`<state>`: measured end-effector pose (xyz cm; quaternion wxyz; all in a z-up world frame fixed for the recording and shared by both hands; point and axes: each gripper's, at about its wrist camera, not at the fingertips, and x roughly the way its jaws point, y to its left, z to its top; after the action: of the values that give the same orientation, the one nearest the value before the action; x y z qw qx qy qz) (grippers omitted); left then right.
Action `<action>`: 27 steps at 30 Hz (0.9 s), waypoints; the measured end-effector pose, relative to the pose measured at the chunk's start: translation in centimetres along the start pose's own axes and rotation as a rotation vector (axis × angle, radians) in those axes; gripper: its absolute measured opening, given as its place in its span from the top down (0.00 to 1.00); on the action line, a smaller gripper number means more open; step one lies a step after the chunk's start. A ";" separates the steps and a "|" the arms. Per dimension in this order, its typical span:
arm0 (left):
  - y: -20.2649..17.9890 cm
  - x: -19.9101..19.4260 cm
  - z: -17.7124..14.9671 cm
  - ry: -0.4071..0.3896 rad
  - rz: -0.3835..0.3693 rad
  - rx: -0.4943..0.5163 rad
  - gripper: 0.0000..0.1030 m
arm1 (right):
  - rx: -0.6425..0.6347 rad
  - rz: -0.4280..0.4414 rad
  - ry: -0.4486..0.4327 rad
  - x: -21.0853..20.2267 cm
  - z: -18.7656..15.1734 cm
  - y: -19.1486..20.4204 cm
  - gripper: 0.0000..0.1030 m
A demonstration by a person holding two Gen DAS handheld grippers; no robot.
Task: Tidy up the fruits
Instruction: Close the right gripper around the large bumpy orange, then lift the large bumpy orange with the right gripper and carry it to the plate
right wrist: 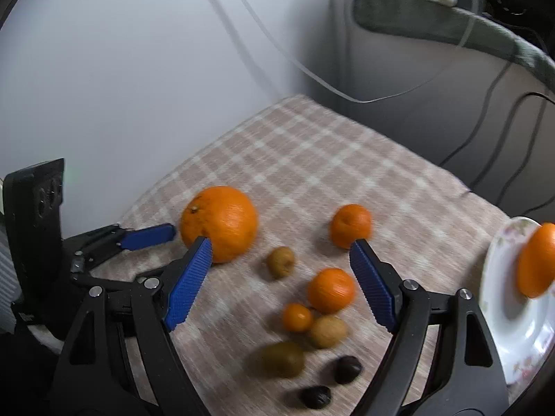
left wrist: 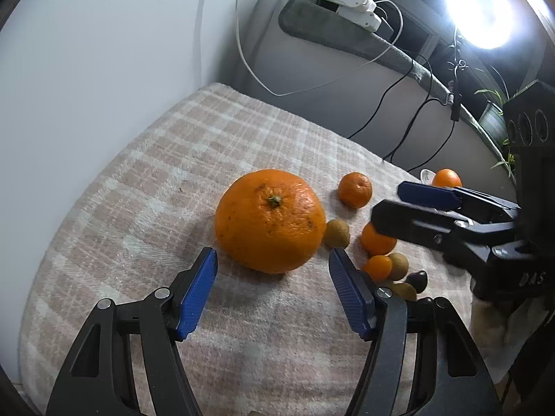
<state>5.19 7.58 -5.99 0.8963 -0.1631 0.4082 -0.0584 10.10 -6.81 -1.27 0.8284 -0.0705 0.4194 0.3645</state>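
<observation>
Checked cloth — large orange just ahead of the left gripper, jaws wide, holding nothing. Right gripper — jaws wide, empty, above small oranges. One orange on plate.

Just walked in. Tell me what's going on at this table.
A person is sorting fruit on a checked beige cloth with two hand-held tools. The left tool is open, lined up on the big round orange without touching it. The right tool hangs open and empty over the small tangerines and brown fruits. One orange fruit already lies on the white flowered plate.
</observation>
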 end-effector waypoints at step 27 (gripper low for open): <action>1.2 1.6 1.0 0.012 -0.068 -0.057 0.33 | -0.018 0.148 0.136 7.6 2.1 3.2 0.25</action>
<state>6.91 8.58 -6.92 0.8864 -0.2017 0.4093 -0.0781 12.23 0.53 -5.01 0.7682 -0.0714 0.4756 0.4227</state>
